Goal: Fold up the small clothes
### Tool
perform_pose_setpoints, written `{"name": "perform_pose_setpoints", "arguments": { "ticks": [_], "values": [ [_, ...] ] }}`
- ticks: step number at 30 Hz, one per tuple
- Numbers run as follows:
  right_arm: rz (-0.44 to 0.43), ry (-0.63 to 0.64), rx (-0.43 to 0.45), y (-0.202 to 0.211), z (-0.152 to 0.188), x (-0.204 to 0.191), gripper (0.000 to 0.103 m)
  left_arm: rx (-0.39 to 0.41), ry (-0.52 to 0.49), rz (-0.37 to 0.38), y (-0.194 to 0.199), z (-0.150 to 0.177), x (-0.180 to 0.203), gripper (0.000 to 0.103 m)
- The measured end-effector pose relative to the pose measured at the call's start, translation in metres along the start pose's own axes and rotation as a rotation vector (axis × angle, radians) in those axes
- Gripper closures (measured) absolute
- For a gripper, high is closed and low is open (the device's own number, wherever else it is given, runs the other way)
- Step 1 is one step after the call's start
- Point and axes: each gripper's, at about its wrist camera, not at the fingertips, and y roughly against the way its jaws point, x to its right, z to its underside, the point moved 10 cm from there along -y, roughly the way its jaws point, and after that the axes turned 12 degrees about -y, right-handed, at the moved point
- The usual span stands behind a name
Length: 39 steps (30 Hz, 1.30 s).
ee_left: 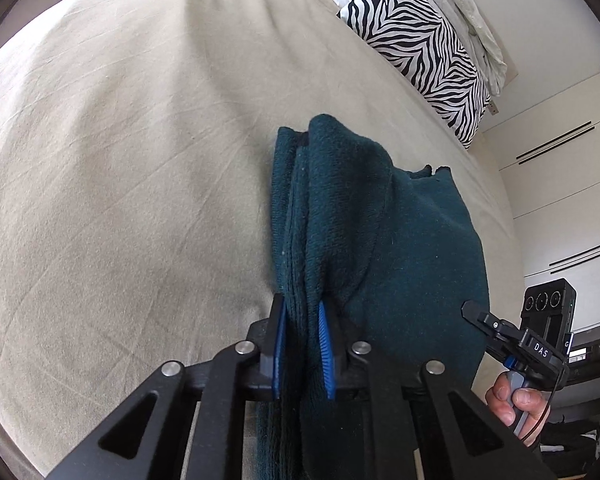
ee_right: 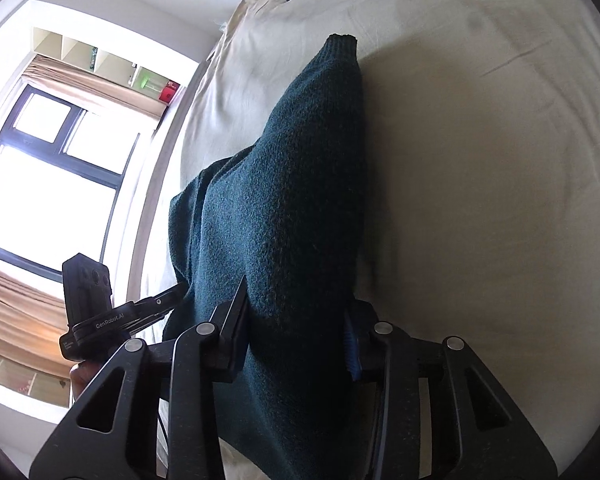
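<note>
left gripper [ee_left: 302,344] is pinching a bunched edge of the knit [ee_left: 380,248], pads pressing both sides, likely to lift that corner | knit is draping from both grips onto the bed [ee_left: 120,160], near its edge | right gripper [ee_right: 296,336] is clamping a thicker fold, jaws wider, sharing the hold for folding | pillow [ee_left: 416,52] is lying well apart

Ahead of my fingers I see a beige bedsheet [ee_left: 120,160], a zebra-striped pillow [ee_left: 416,44] far right, and a window [ee_right: 48,168] left.
</note>
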Motion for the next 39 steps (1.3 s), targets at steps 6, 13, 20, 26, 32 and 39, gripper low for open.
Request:
{"name": "perform_pose_setpoints", "arguments": {
  "ticks": [6,13,20,26,32,39],
  "values": [
    [-0.035,-0.007,0.011,0.017,0.005,-0.001,0.069,0.029,-0.017,0.036,0.020,0.002,0.018,0.088],
    [-0.100,0.001,0.033,0.067,0.024,-0.005,0.069,0.071,-0.042,0.085,0.055,0.016,0.050,0.089],
    [-0.098,-0.048,0.032,0.115,0.067,0.037,0.069,0.032,-0.066,0.124,0.058,0.062,0.086,0.089],
    [-0.021,-0.167,0.003,0.099,0.087,0.110,0.066,-0.053,-0.027,0.059,-0.002,0.091,0.073,0.087],
    [-0.069,-0.181,0.027,0.106,0.089,0.115,0.059,-0.002,-0.005,0.078,-0.006,0.098,0.066,0.081],
    [-0.125,-0.262,0.156,0.156,0.098,0.120,0.049,0.113,0.047,0.043,0.030,0.093,0.044,0.040]
  ]
}}
